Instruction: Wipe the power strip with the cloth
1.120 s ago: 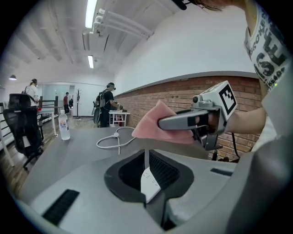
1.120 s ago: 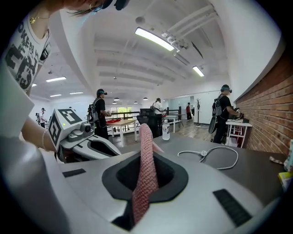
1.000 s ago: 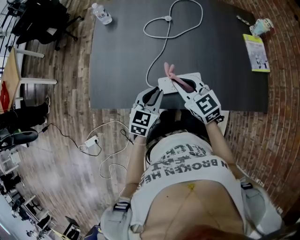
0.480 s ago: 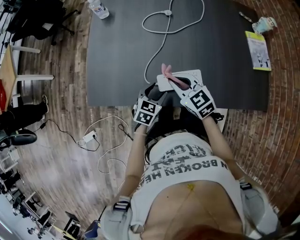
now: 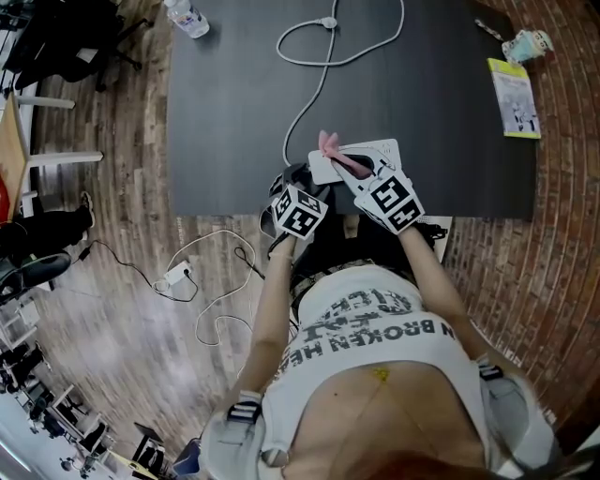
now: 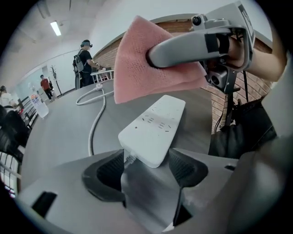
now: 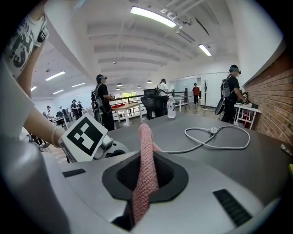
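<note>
The white power strip (image 5: 366, 157) lies on the black table (image 5: 234, 112) near its front edge, and its cable (image 5: 314, 89) runs away to a loop. My left gripper (image 5: 302, 184) is open, its jaws have just been opening, and the strip's cable end (image 6: 153, 130) sits between the pads (image 6: 109, 172) without being pressed. My right gripper (image 5: 354, 169) is shut on the pink cloth (image 7: 145, 137). It holds the cloth (image 6: 142, 68) in the air just above the strip's far part.
A water bottle (image 5: 185, 19) stands at the table's far left corner. A yellow booklet (image 5: 514, 97) and a small wrapped item (image 5: 525, 44) lie at the far right. Cables and an adaptor (image 5: 178, 275) trail on the wooden floor to the left. People stand in the background.
Both grippers have come down toward the table. The left gripper has tipped downward and its jaws have opened around the strip's near end. The cloth stays in the right gripper.
</note>
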Available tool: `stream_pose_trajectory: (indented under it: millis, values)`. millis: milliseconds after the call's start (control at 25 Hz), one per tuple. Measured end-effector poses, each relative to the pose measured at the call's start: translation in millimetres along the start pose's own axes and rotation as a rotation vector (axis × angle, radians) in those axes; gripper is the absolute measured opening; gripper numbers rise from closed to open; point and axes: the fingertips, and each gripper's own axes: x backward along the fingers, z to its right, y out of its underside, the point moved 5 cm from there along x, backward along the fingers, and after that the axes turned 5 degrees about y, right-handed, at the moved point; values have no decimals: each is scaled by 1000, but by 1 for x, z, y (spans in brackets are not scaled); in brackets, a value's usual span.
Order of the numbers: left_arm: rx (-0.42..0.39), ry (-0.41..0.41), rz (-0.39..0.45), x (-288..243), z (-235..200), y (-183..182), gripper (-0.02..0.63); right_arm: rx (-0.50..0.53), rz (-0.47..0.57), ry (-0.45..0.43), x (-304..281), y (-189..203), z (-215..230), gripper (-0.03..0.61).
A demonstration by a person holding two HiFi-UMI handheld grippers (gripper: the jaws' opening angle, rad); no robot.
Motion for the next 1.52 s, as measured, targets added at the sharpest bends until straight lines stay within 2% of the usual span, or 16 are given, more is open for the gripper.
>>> stream_pose_trajectory:
  millis: [400,640,920,1120,1320,1520]
  values:
    - [-24,29,-90,-10,-1,-4,290,21,-75,-49,-24,15,1,17]
    - [-38,67,-80,-11,-4,-2,290,69,-146,-103,-51,27,-7,17]
    - [-41,78,-80,-12,-5,-2,293,79,-222,-142,-74,40,-16,17]
    - [-44,81,-74,-14,-4,-2,293,75,-281,-136,-83,52,-18,17]
    - [-44,82,-74,-13,-4,-1,295,64,-293,-130,-86,52,-19,17]
    - [-47,84,-70,-14,-5,0,295,98,-299,-122,-87,52,-20,17]
